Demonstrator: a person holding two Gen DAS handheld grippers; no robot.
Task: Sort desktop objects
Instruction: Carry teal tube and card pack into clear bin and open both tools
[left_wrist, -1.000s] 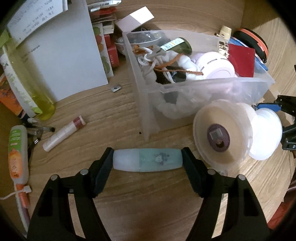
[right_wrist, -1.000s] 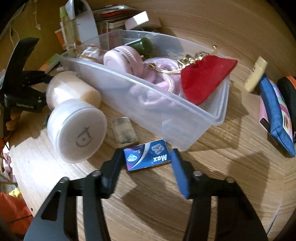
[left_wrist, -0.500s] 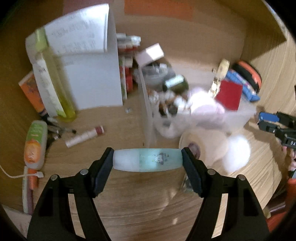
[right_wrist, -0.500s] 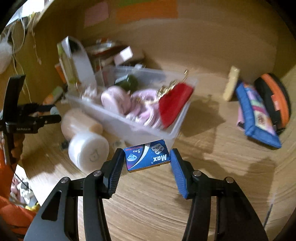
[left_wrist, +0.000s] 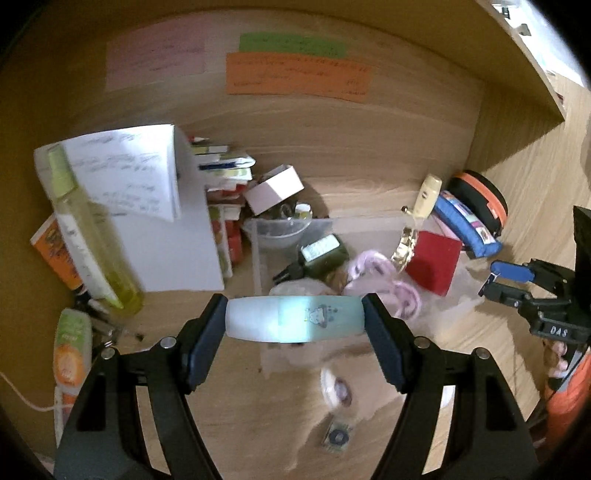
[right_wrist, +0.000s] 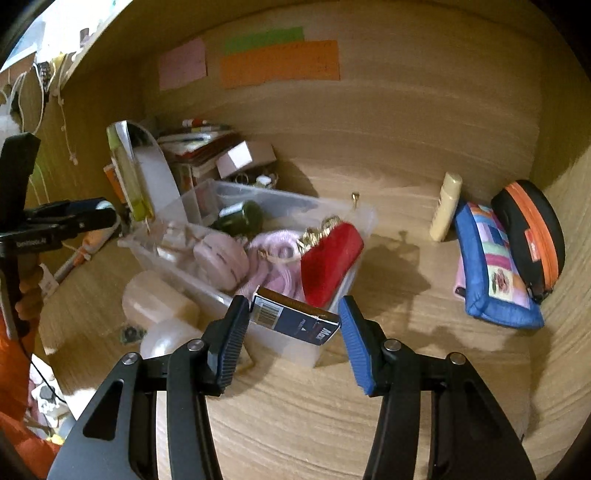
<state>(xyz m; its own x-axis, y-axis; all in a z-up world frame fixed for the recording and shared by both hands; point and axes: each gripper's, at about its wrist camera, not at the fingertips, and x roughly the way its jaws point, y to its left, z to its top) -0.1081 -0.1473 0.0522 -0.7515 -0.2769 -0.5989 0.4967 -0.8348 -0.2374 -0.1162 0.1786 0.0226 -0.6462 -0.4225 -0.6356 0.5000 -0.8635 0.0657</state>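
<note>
Left hand-held gripper (left_wrist: 294, 325) clamps a smooth, pale blue-green plastic tube (left_wrist: 294, 324) crosswise between its dark ribbed pads, one rounded end against each; a small printed figure shows on its side. The tube is held in the air above the near end of a clear plastic bin (left_wrist: 258, 266) that stands on the wood-grain tabletop (left_wrist: 236, 417).

Right hand-held gripper (right_wrist: 293, 334) is spread wider than the small dark blue cardboard box (right_wrist: 294, 320) between its pads. The box hangs tilted, its barcode end at the black left pad, and a gap separates its other end from the blue right pad (right_wrist: 354, 350); whether it is gripped I cannot tell. It sits over the bin's near rim.

Inside the bin lie a dark green bottle (right_wrist: 242, 218), a round pink case (right_wrist: 221, 261), a soft knitted pink bundle (right_wrist: 273, 258) and a red fabric pouch (right_wrist: 330, 258) with a gold chain.

Beside the bin rest two frosted white cylinders (right_wrist: 159, 302). Well apart, to the right, lie a cream tube (right_wrist: 446, 212), a patchwork blue zip pouch (right_wrist: 493, 269) and a black oval case (right_wrist: 528, 232) with an orange stripe.
</note>
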